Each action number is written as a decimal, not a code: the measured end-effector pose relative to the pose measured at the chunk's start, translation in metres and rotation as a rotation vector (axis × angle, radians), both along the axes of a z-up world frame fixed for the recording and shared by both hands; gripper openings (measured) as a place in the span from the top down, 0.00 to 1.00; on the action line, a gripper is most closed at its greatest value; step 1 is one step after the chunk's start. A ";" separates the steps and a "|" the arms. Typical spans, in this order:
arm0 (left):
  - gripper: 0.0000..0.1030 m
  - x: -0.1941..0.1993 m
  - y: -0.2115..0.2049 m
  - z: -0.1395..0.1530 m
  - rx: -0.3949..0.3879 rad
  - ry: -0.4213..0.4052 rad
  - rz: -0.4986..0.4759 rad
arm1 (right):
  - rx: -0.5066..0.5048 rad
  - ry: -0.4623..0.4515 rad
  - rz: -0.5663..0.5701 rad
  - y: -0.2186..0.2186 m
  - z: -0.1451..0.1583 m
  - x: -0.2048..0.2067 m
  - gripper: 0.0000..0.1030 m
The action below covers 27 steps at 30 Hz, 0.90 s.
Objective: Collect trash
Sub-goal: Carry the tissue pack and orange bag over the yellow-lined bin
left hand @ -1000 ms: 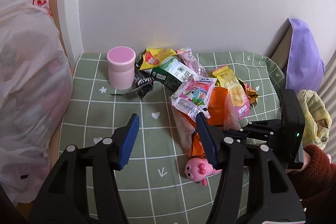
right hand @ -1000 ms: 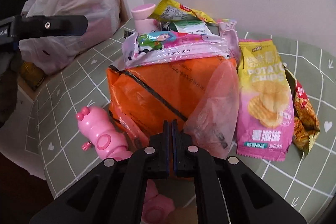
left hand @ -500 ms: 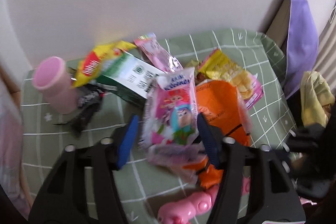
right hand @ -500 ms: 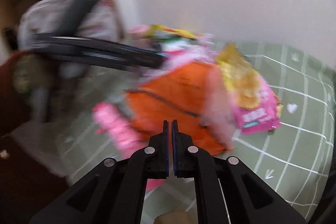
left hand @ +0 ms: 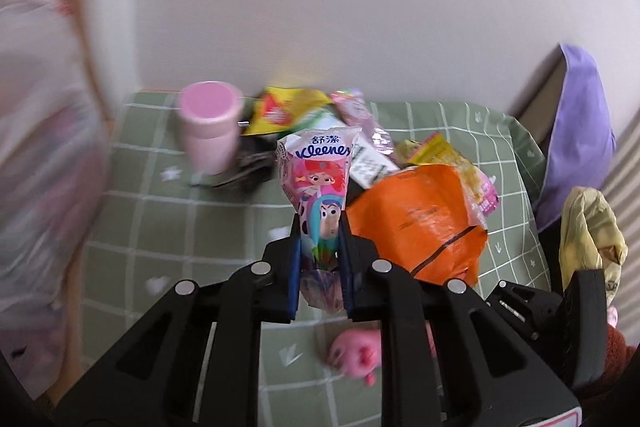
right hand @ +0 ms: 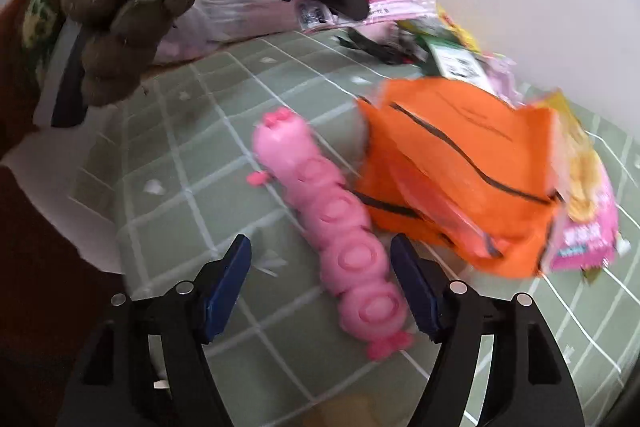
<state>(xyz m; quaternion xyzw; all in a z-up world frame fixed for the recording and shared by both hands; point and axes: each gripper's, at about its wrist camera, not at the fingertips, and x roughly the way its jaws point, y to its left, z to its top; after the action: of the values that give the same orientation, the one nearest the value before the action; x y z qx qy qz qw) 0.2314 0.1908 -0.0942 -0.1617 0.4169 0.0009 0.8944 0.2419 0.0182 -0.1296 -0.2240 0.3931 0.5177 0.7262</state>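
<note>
My left gripper (left hand: 320, 255) is closing on a pink Kleenex tissue wrapper (left hand: 316, 179), and both pads press its lower end. The wrapper stands up out of the jaws above the green checked cloth (left hand: 160, 227). In the right wrist view that gripper (right hand: 344, 1) shows at the top left, held by a gloved hand (right hand: 116, 39), with the wrapper (right hand: 388, 3) sticking out. My right gripper (right hand: 322, 259) has its jaws opening wide. A pink caterpillar toy (right hand: 344, 227) lies on the cloth between its fingers, untouched. An orange bag (right hand: 460, 163) lies just right of the toy.
More snack wrappers (left hand: 448, 155) are piled behind the orange bag (left hand: 420, 219). A pink lidded cup (left hand: 208, 131) stands at the back left near the wall. A white plastic bag (left hand: 36, 147) bulges at the left edge. A purple cushion (left hand: 576, 131) and a yellow bag (left hand: 588, 227) sit to the right.
My left gripper went from open to closed on the tissue wrapper and raised it off the pile. My right gripper opened from fully shut and shifted left, over the pink toy.
</note>
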 end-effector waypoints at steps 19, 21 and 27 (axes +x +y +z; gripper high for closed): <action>0.85 -0.035 -0.006 0.015 0.069 -0.023 0.013 | 0.064 0.025 -0.507 -0.048 0.005 0.103 0.77; 0.85 -0.036 -0.013 0.019 0.085 -0.033 -0.004 | 0.115 0.043 -0.513 -0.053 0.012 0.099 0.82; 0.85 -0.036 -0.033 0.040 0.110 -0.087 -0.062 | 0.167 -0.076 -0.568 -0.078 0.063 0.075 0.84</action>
<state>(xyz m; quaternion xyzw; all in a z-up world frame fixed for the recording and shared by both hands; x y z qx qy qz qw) 0.1956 0.1577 -0.0540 -0.0991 0.3819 -0.0108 0.9188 0.3170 -0.0594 -0.0668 -0.0638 0.3684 0.3158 0.8721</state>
